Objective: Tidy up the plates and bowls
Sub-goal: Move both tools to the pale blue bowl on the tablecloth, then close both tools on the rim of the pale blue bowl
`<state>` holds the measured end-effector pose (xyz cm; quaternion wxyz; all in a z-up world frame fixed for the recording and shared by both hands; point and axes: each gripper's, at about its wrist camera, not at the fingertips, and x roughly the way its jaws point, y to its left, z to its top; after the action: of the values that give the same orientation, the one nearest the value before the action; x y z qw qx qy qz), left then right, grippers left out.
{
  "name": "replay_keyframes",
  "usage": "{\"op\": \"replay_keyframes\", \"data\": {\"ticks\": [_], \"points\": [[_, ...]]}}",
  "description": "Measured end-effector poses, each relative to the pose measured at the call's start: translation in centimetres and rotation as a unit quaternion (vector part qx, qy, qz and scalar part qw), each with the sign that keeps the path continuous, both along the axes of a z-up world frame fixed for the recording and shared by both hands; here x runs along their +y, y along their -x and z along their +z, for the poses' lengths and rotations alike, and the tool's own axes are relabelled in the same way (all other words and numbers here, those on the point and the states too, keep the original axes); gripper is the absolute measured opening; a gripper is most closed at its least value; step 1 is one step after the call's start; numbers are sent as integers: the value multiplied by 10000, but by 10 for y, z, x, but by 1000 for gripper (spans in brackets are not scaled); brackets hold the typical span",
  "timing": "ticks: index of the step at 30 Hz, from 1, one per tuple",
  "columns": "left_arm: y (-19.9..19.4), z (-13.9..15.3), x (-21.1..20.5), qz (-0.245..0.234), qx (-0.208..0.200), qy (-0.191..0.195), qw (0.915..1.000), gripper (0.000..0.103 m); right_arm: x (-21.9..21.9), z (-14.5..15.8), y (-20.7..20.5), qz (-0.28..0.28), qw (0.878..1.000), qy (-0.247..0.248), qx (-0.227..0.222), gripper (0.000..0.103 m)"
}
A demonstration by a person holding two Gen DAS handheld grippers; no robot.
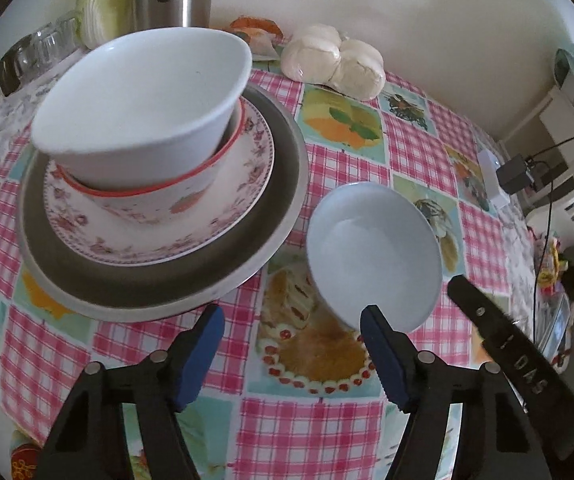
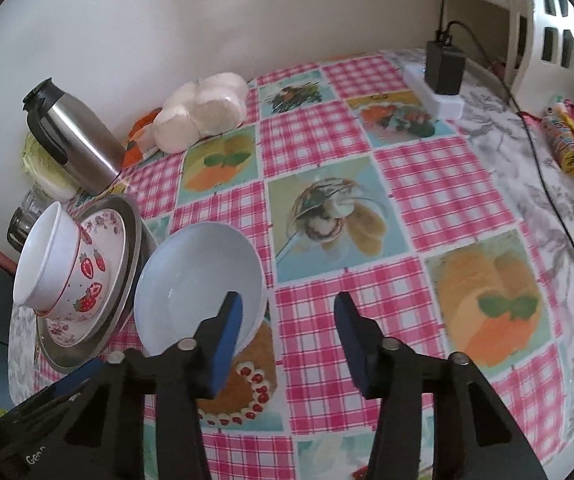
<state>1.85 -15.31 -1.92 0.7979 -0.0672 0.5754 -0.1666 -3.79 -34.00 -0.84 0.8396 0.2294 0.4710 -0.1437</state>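
Observation:
A stack stands on the left of the table: a grey metal plate (image 1: pixel 283 168), a floral plate (image 1: pixel 247 200), a strawberry bowl (image 1: pixel 159 200) and a white bowl (image 1: pixel 143 100) tilted on top. The stack also shows in the right wrist view (image 2: pixel 87 280). A pale blue bowl (image 1: pixel 371 248) sits alone on the tablecloth to its right, seen too in the right wrist view (image 2: pixel 195 276). My left gripper (image 1: pixel 293 316) is open, its right finger just in front of the blue bowl's near rim. My right gripper (image 2: pixel 289 304) is open, its left finger over the bowl's near right rim.
A steel thermos (image 2: pixel 75 136), a cabbage (image 1: pixel 103 4), glasses (image 1: pixel 43 48) and bagged buns (image 1: pixel 335 60) line the wall. A white power strip with a black adapter (image 2: pixel 443 76) and cable lies at the far right. Snack packets (image 2: pixel 567 140) sit near the right edge.

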Motion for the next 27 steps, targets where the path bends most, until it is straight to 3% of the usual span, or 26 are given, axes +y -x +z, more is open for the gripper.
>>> {"op": "replay_keyframes", "data": {"ticks": [2, 7, 10, 19, 27], "points": [[-3, -2, -3, 14, 50, 93, 9999, 73, 2, -4, -4, 45, 10000, -29, 35, 42], [-12, -15, -9, 129, 245, 204, 9994, 58, 5, -15, -15, 144, 9997, -118, 179, 33], [-16, -21, -12, 174, 302, 204, 9992, 57, 4, -21, -20, 157, 9995, -129, 246, 30], [-26, -38, -23, 235, 446, 250, 9984, 41, 1, -34, -33, 195, 9989, -240, 347, 25], [-31, -46, -25, 272, 516, 246, 9980, 35, -1, -45, -42, 176, 9983, -394, 383, 25]]}}
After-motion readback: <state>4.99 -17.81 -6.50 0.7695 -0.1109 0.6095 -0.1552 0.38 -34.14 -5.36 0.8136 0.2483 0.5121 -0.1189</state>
